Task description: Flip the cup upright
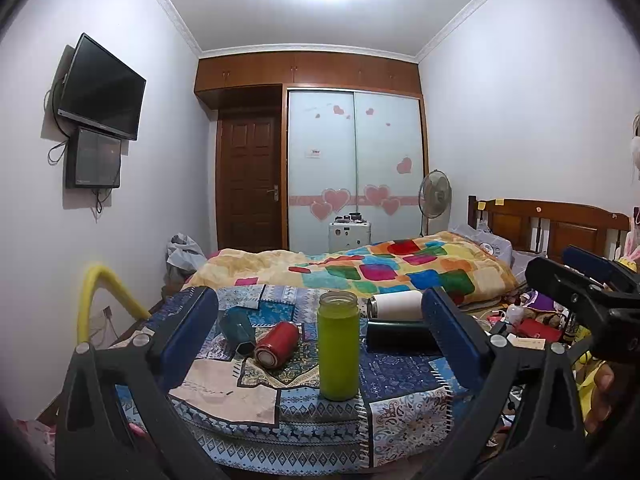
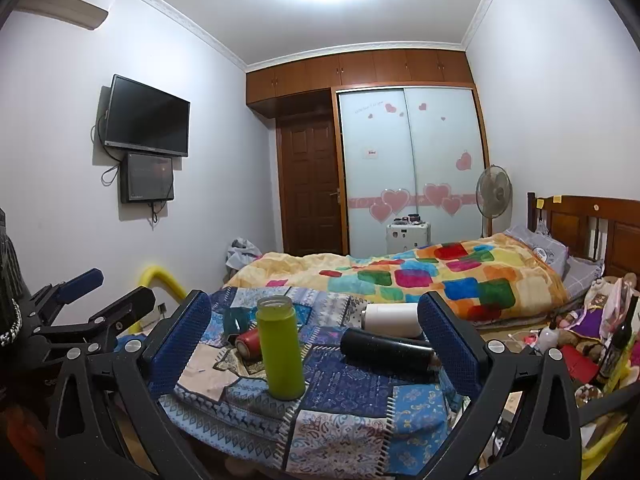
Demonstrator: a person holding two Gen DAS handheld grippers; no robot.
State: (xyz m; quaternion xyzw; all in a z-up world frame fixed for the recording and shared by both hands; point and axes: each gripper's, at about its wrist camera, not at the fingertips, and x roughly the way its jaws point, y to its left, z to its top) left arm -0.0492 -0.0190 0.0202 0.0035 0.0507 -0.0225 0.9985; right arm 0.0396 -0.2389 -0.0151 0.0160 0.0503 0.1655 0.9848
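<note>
A green cup [image 1: 339, 346] stands upright, mouth up, on the patchwork-covered table [image 1: 404, 408]; it also shows in the right wrist view [image 2: 280, 348]. Behind it lie a red cup [image 1: 277, 343], a teal cup [image 1: 237, 326], a black cup [image 1: 396, 334] and a white cup [image 1: 396, 305], all on their sides. My left gripper [image 1: 320, 332] is open and empty, its fingers either side of the cups, short of them. My right gripper [image 2: 314, 334] is open and empty too, in front of the black cup [image 2: 390, 350] and white cup [image 2: 390, 319]. The red cup [image 2: 249, 342] is partly hidden behind the green one.
A bed with a colourful quilt [image 1: 372, 268] lies behind the table. A yellow padded rail [image 1: 100, 292] rises at the left. Cluttered items and a dark bottle [image 2: 618, 340] stand to the right. A fan [image 2: 494, 196] and wardrobe are at the back.
</note>
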